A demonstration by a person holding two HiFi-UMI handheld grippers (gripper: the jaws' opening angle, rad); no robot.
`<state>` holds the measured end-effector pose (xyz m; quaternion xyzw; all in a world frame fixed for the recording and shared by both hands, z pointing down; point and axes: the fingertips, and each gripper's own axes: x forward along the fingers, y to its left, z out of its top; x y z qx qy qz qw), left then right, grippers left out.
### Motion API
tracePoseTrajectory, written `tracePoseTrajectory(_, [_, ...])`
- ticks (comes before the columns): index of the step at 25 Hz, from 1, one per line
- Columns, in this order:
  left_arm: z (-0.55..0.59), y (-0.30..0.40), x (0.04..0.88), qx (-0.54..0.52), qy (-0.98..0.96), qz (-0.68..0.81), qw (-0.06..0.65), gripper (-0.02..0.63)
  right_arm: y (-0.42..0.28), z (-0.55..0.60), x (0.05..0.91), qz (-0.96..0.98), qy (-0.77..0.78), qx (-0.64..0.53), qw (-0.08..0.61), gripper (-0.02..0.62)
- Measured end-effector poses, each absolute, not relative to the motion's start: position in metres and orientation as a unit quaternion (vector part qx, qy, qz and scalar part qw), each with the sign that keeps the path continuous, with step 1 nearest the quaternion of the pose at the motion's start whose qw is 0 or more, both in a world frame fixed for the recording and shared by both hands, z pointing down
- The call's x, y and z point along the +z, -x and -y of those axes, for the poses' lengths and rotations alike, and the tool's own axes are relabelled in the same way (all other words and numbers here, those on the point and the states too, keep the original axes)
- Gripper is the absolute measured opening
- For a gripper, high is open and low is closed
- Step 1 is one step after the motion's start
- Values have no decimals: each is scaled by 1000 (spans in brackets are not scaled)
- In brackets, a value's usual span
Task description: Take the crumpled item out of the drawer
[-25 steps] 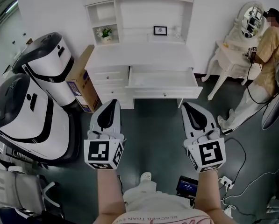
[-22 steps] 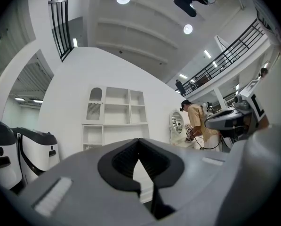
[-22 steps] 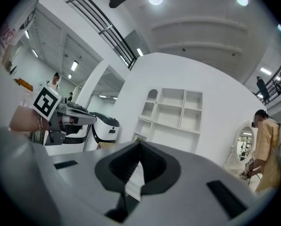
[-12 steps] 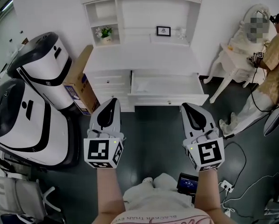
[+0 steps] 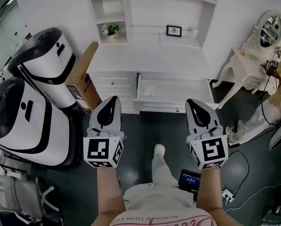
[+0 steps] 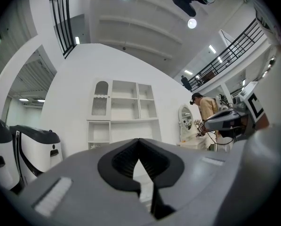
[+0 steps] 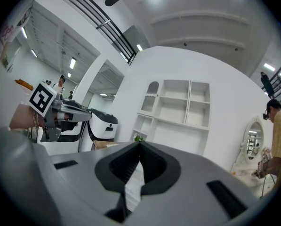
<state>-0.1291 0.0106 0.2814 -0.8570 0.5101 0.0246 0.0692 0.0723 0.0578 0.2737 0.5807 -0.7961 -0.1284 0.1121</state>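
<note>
Head view: both grippers are held side by side over the dark floor (image 5: 145,131), short of the white desk (image 5: 149,60) and touching nothing. Left gripper (image 5: 113,99): in the left gripper view (image 6: 139,142) the dark ribbed pads meet at the tips, clenched, with nothing between them. Right gripper (image 5: 194,101): in the right gripper view (image 7: 140,147) the pads are likewise pressed together at the tips, also with nothing between them. Each carries its marker cube near the wrist. The desk's wide drawer (image 5: 178,108) stands pulled out toward the person, right of a stack of small closed drawers (image 5: 113,86). The crumpled item (image 5: 148,93) shows as a pale, faint lump on the drawer's bottom, at its left end; it is white on white, and its material cannot be told. It lies well apart from both grippers, slightly nearer the left one. On the shelf unit above the desk there are a potted plant (image 5: 111,30) in the left cubby and a small picture frame (image 5: 174,30) on the ledge. Left of the desk a cardboard box (image 5: 81,86) leans, beside two large white-and-black machines (image 5: 41,67). At far right stands a white vanity table (image 5: 248,67) with an oval mirror (image 5: 271,28). The wearer's shoe (image 5: 159,149) points at the drawer.
</note>
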Motion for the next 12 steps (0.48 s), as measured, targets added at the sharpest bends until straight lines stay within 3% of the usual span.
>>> tracePoseTrajectory(12, [122,100,287,13,841,-537,62,9,-104,91,270,812,-561,-130,98,5])
